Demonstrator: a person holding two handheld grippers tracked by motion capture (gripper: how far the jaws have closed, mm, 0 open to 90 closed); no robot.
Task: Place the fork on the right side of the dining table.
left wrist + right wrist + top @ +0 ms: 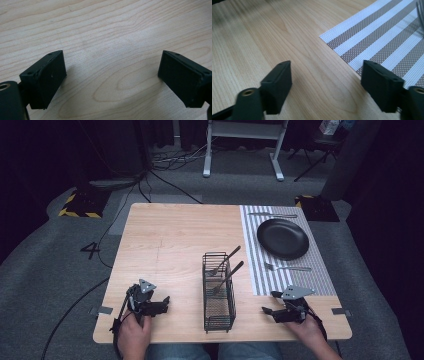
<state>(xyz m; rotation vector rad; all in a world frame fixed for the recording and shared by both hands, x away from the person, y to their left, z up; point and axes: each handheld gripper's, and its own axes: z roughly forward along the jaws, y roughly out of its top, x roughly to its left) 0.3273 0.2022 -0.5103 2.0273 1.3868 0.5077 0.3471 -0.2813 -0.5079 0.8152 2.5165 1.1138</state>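
On wooden table [170, 240]: left gripper [163, 303] and right gripper [270, 302], both released (jaws wide, holding nothing), flanking wire cutlery basket [219, 312]; striped placemat [387, 42] just beside right gripper.

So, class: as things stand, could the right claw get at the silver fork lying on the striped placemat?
Probably yes. The right claw is open and empty, and only bare striped placemat lies between it and the silver fork.

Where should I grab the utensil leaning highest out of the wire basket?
Grip the dark handle where it sticks up past the wire basket rim, coming from above on the right with the right hand-held gripper. The handle leans toward the placemat, and its head is down inside.
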